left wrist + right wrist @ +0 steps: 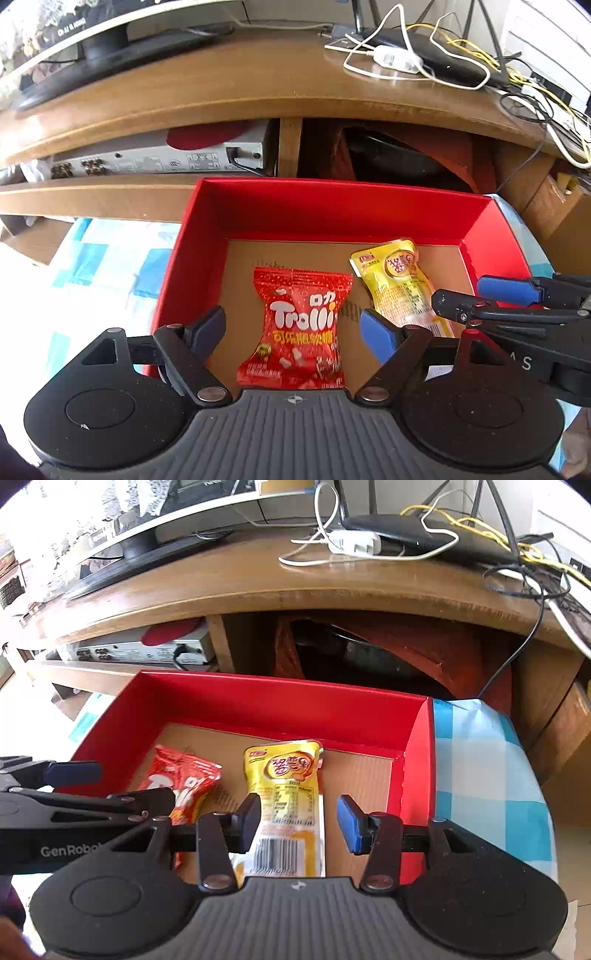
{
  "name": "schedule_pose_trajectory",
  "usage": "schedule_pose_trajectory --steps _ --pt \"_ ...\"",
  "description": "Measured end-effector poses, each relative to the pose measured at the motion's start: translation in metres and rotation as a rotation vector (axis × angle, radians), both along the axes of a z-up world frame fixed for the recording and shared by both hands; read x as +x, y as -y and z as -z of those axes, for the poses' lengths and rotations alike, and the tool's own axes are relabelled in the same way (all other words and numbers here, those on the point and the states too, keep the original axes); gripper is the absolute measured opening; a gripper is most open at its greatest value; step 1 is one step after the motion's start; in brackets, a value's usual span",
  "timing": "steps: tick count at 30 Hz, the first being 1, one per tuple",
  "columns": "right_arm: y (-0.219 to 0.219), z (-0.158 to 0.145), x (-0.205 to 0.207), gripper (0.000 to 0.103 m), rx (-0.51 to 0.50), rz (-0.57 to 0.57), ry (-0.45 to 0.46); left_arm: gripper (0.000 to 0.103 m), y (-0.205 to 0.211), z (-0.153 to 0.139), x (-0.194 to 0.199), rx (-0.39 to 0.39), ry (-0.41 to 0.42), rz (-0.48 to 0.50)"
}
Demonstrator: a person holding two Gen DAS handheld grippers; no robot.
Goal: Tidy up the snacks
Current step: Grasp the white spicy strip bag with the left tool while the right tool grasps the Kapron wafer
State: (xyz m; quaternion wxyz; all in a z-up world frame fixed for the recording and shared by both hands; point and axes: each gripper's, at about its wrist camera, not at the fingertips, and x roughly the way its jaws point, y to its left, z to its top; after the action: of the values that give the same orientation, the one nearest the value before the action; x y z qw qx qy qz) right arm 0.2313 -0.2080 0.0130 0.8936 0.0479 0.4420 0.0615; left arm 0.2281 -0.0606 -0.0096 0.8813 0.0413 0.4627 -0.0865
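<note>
A red Trolli candy bag (301, 328) lies flat on the cardboard floor of a red box (332, 206). A yellow snack pouch (400, 284) lies beside it on the right. My left gripper (293, 330) is open, its fingers either side of the Trolli bag, above it. My right gripper (301, 823) is open over the yellow pouch (286, 794), with the Trolli bag (181, 779) to its left. The red box (277, 701) shows in both views. Each gripper appears at the edge of the other's view.
The box sits on a blue-and-white checked cloth (484, 771). Behind it is a wooden TV stand (221, 85) with a monitor base, a black router and tangled cables (424, 59). A silver player (159, 162) sits on its shelf.
</note>
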Motion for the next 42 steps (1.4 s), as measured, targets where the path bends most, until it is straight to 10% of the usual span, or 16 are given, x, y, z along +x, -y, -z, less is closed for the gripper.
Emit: schedule_pose_trajectory --steps 18,42 --pt "-0.011 -0.035 -0.084 0.072 -0.023 -0.014 0.001 0.087 -0.026 -0.016 -0.083 -0.101 -0.099 0.001" --pt "0.039 0.004 -0.139 0.074 0.018 0.092 -0.185 0.093 -0.01 0.035 -0.123 -0.129 -0.24 -0.079"
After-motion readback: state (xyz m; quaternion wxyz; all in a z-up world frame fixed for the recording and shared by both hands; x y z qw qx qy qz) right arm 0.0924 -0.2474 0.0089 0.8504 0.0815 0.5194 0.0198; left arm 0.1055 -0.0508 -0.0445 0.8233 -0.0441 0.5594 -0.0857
